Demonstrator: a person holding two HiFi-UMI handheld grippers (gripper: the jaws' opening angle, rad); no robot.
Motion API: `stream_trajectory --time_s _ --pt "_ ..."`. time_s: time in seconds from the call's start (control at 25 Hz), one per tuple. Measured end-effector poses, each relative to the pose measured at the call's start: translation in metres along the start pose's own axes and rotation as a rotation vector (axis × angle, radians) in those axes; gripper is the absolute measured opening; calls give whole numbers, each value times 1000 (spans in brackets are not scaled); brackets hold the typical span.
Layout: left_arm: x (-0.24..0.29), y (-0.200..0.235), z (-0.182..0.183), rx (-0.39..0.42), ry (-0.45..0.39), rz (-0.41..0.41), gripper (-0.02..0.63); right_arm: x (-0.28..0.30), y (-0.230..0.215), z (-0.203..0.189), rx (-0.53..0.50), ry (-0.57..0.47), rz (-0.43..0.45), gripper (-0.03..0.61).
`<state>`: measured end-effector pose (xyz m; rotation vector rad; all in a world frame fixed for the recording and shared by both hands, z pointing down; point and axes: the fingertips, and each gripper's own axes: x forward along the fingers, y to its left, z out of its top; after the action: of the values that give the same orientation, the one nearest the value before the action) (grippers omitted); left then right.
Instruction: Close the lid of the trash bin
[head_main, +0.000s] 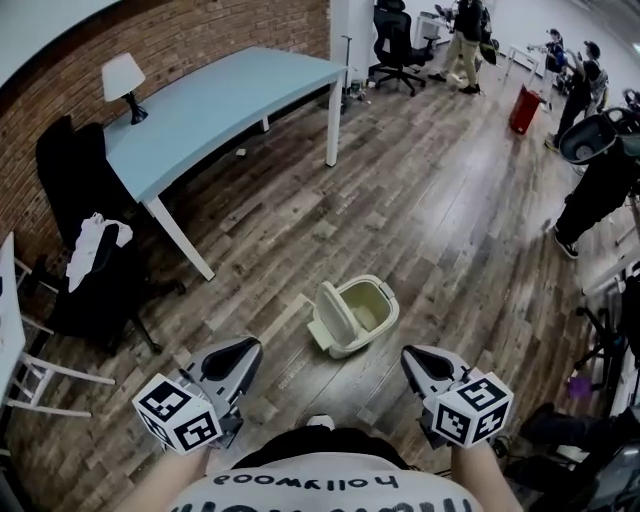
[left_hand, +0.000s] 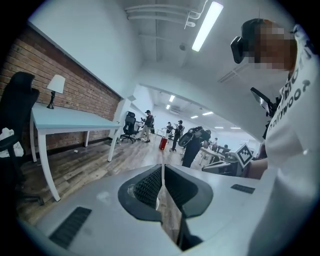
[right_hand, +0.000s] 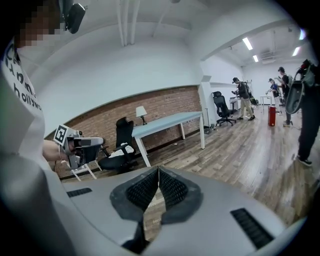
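**A:** where's the trash bin (head_main: 358, 315) sitting?

**B:** on the wood floor (head_main: 430, 200), a bit ahead of the person and roughly between the left claw (head_main: 243, 350) and right claw (head_main: 415, 357). The lid (head_main: 328, 312) is flipped up on its left side, wide open.

**A:** claws holding anything?

**B:** nope, both are pinched closed with tips meeting, empty and clear of the bin.

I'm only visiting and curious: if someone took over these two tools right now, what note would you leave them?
Left tool: shut, empty, held in the air.
Right tool: shut, empty too.
Trash bin stands on the wood floor just ahead, between the two tools. Its lid is open, tipped up at the bin's left side.
Done: nothing so far.
Left: reach down and swing the lid shut.
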<state>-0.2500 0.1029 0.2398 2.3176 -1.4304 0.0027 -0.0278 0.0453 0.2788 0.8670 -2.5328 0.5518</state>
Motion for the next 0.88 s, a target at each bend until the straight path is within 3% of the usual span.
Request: stream_trajectory --time_s 0.52,0.88 --pt "46 19 -14 -62 22 -6 23 35 -42 19 -22 41 16 9" --pt "109 33 -13 -122 44 140 23 64 -113 48 -74 97 118 9"
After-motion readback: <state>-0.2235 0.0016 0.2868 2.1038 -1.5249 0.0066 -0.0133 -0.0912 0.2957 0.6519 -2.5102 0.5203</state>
